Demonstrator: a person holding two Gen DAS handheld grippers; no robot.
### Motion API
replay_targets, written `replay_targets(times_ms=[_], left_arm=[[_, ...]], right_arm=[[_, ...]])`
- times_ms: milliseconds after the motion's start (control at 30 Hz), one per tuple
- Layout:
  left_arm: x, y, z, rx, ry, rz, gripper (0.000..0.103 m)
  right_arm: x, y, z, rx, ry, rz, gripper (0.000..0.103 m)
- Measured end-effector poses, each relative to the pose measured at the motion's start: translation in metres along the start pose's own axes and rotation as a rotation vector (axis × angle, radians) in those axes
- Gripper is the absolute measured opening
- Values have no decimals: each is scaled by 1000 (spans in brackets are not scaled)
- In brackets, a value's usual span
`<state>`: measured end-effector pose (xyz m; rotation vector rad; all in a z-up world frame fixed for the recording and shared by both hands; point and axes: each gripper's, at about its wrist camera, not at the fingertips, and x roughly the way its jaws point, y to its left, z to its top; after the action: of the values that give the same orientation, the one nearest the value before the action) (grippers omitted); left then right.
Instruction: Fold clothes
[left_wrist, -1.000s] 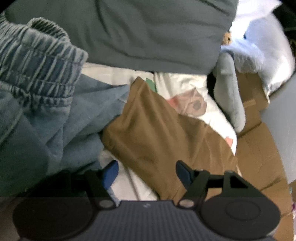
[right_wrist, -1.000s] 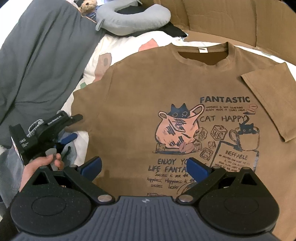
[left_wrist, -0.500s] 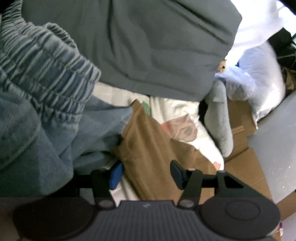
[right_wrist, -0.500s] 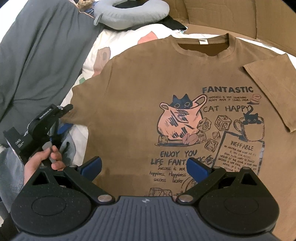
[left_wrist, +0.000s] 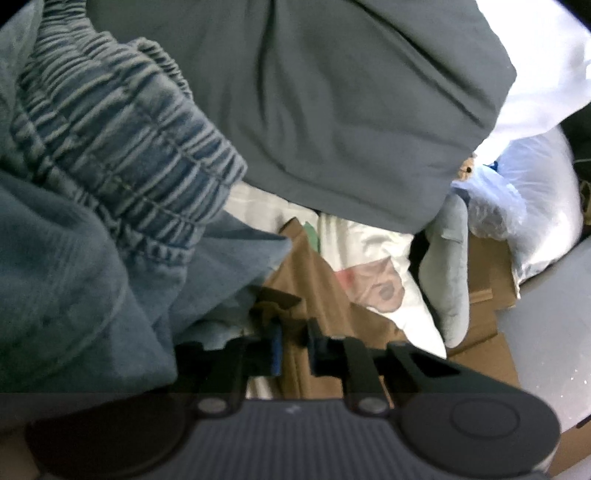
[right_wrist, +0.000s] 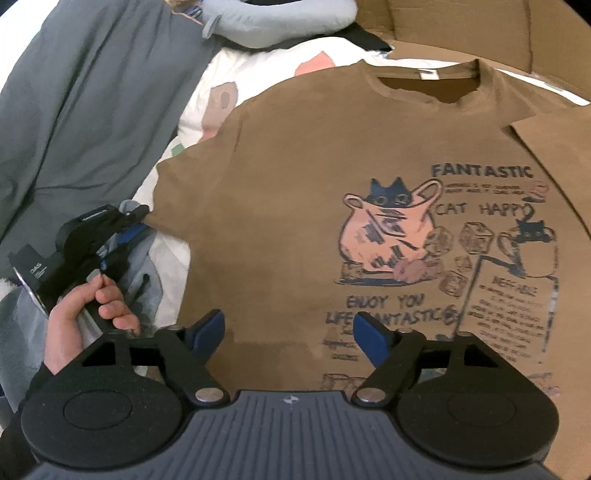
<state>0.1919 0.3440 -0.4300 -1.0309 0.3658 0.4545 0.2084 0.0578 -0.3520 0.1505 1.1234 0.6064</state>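
My left gripper (left_wrist: 293, 345) pinches the brown shirt (right_wrist: 295, 177) sleeve beside the jeans (left_wrist: 110, 184). Right gripper (right_wrist: 288, 328) hangs wide over the hem. I think a thin bite could slip.

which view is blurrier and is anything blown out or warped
Left wrist view: softer overall, denim waistband close and smeared, white bedding at upper right blown out, left gripper in shadow. Right wrist view: sharper, the brown t-shirt print mostly legible but motion-soft; fisheye bends the edges in both.
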Motion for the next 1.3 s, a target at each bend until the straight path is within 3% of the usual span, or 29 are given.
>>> replay_targets(times_ms=[133,233,333,833,1033,1300], left_arm=[[-2,-8,4,41,32,5,8],[-2,-13,9,60,57,-9,8],[-2,-21,14,95,78,-20,7],[-6,-72,33,357,183,-67,7],[-7,-74,32,389,216,-91,7],[-13,-81,21,431,273,-170,6]], right_arm=[[13,5,3,-5,16,35,45],[26,9,10,-14,17,54,39],[40,14,17,-13,20,72,25],[100,55,57,36,40,202,9],[122,65,69,39,64,189,9],[138,68,70,-2,86,168,1]])
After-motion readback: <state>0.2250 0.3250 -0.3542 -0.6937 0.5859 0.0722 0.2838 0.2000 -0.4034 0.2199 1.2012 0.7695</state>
